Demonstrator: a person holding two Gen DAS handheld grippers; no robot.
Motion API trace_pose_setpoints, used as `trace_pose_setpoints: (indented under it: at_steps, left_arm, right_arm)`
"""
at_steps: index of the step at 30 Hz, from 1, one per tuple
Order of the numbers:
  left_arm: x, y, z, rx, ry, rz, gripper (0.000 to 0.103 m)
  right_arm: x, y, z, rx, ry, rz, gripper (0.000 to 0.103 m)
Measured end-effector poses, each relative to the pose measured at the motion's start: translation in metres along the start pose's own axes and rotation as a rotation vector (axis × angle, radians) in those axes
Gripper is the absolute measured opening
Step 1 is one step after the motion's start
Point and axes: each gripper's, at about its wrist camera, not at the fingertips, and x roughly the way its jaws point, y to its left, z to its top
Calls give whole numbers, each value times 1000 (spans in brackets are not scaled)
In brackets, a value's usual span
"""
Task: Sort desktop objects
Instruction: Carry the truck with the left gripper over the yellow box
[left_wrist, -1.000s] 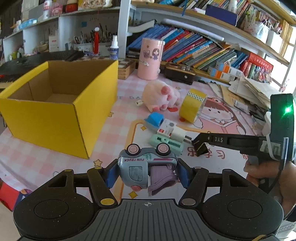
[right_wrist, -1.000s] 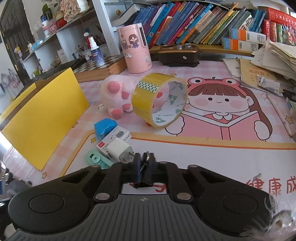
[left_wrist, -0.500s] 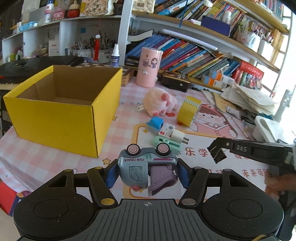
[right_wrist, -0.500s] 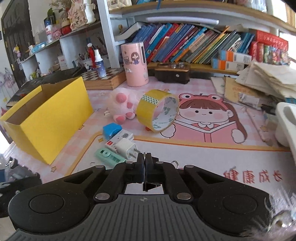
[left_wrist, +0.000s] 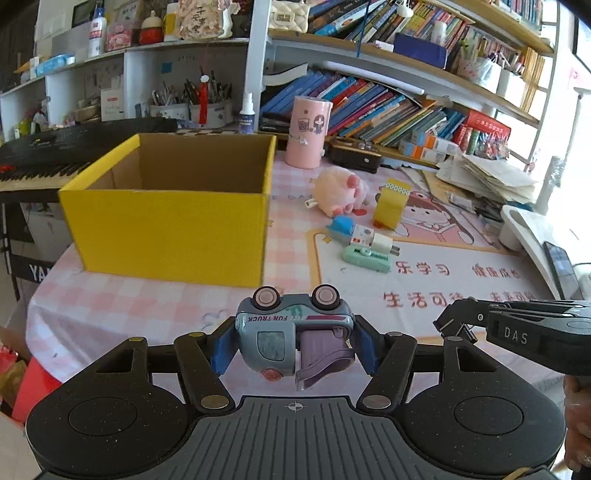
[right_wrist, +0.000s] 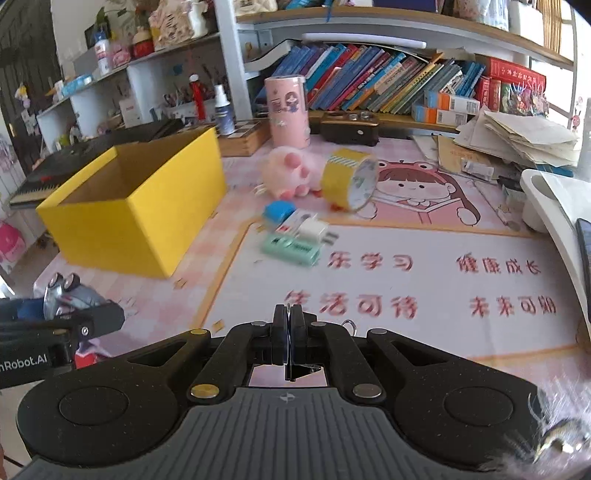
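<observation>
My left gripper (left_wrist: 295, 343) is shut on a grey-blue toy truck (left_wrist: 273, 325), held upside down with its wheels up, above the desk's near edge. In the right wrist view the truck (right_wrist: 74, 291) shows at the lower left. My right gripper (right_wrist: 287, 325) is shut on a small black binder clip (right_wrist: 303, 371), and its wire loop sticks out beside the fingers. The right gripper (left_wrist: 448, 323) hangs to the right of the truck. An open yellow box (left_wrist: 166, 221) stands empty at the left of the desk, beyond the truck.
On the desk mat lie a pink plush (left_wrist: 338, 192), a yellow tape roll (left_wrist: 391, 203), a blue item (left_wrist: 341, 225), a white charger (left_wrist: 380, 243) and a green piece (left_wrist: 365, 254). A pink cylinder (left_wrist: 308, 133) and bookshelves stand behind. A keyboard (left_wrist: 55, 151) flanks the box.
Both grippers have drawn back and up from the desk, each still gripping its object. The box and the loose items now look smaller and farther away.
</observation>
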Motion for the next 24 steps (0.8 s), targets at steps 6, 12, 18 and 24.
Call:
trace_pose_setpoints:
  at_steps: [6,12,18,24]
  left_arm:
    - [-28,30,-17,4,-12,-25,64]
    - [-51,58,-37,-9,-13,-40,64]
    - [-71,84,-51,-37,-8,-30,64]
    - [-83,105,-58,-68,-18,-4,64]
  right_arm:
    - [-26,44,-24,-14,-9,-26,2]
    - [-45,82,-48,-23,-3,-31,2]
    - [-54,119,-67,-45,32,1,2]
    - [-56,151,-72,-89,40,37,2]
